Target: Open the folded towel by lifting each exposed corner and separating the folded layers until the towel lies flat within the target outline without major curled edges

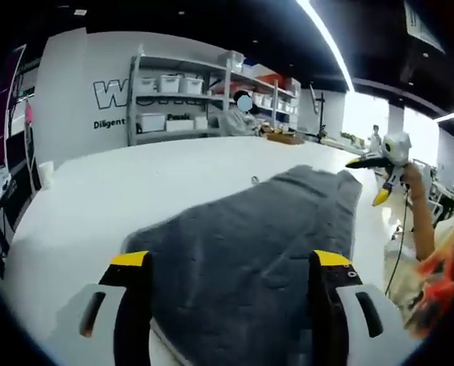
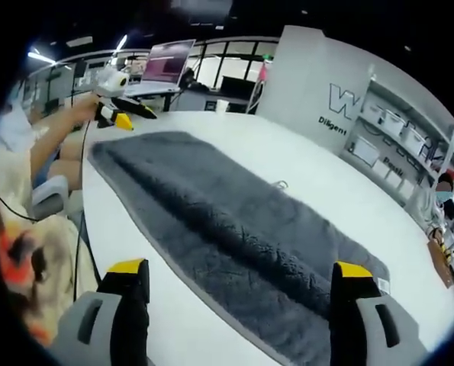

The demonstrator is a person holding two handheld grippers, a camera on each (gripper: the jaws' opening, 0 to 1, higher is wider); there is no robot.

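A dark grey towel (image 1: 249, 244) lies on the white table (image 1: 120, 191), folded lengthwise into a long strip. A raised fold line runs down the towel's (image 2: 234, 213) length. My left gripper (image 1: 230, 259) is open, with its yellow-tipped jaws wide apart above the near end of the towel. My right gripper (image 2: 239, 268) is open as well, hovering over the towel's other end with nothing between its jaws. Each gripper also appears in the other view, hand-held off the towel's far end: the right gripper (image 1: 384, 169) and the left gripper (image 2: 122, 113).
A small metal loop (image 2: 278, 184) lies on the table beside the towel. The person's sleeve (image 2: 20, 229) and a cable run along the table edge. Shelves with white bins (image 1: 173, 99) and a lettered wall stand behind. A white cup (image 1: 46, 174) sits at the far left.
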